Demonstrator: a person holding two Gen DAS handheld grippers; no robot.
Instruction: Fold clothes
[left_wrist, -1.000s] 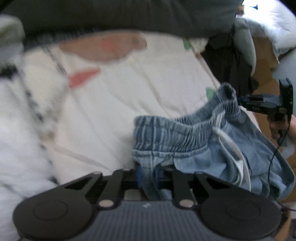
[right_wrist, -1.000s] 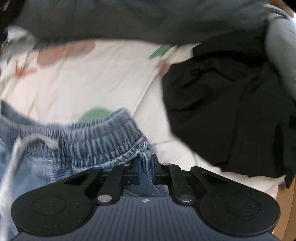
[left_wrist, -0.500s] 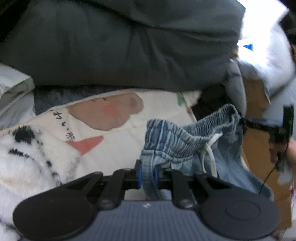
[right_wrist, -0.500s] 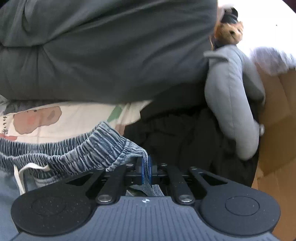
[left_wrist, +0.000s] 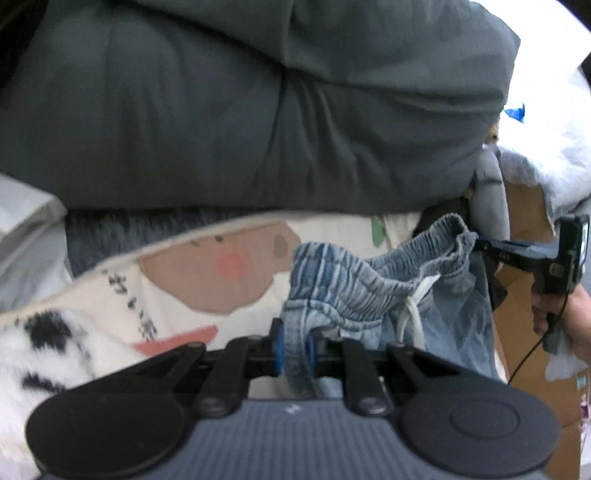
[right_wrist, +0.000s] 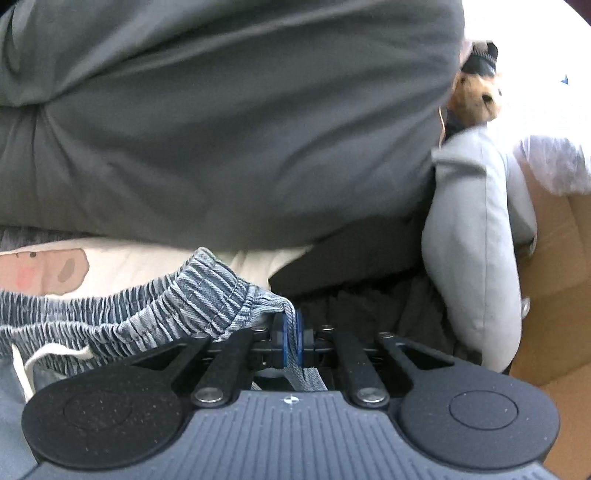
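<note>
the denim shorts (left_wrist: 354, 288) hung in the air above the cream printed sheet (left_wrist: 192, 280), stretched by their elastic waistband between the two tools. the left gripper (left_wrist: 294, 345) was clenched on one end of the waistband, a fold of denim pinched between its blue pads. the right gripper (right_wrist: 291, 339) was clamped tight on the other end, cloth squeezed thin between its pads; in the left view it (left_wrist: 480, 245) showed beyond the shorts, held by a hand (left_wrist: 569, 321). a white drawstring (left_wrist: 413, 314) dangled from the waistband. behind the shorts lay a big dark grey duvet (right_wrist: 221, 122). right of the shorts sat a black garment (right_wrist: 369, 295), a grey cushion (right_wrist: 476, 240) and a cardboard box (right_wrist: 554, 258).
</note>
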